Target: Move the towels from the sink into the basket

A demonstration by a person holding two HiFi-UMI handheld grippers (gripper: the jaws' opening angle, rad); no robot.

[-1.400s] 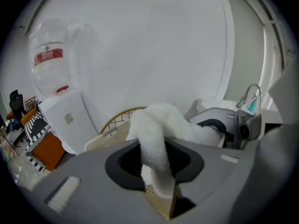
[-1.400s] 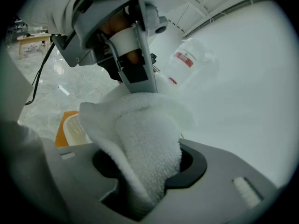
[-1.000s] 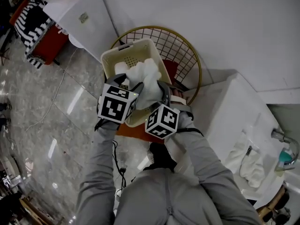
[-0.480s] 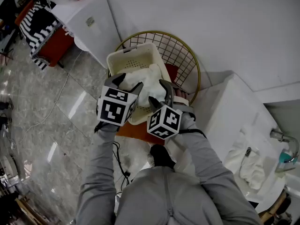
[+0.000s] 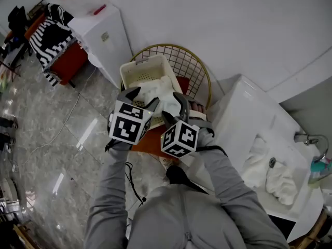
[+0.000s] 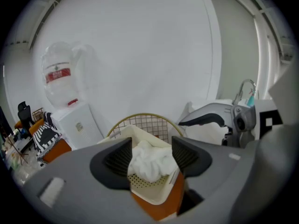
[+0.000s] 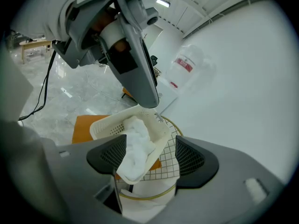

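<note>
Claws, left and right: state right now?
Left claw: open, empty.
Right claw: open, empty, jaws just opened wider; towel lies in the basket.

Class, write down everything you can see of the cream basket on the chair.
The basket is a cream, rectangular tub that looks like plastic, with rows of small holes in its wall. It rests on the orange seat of a chair with a gold wire back. A white towel lies bunched inside and spills over its near rim.
</note>
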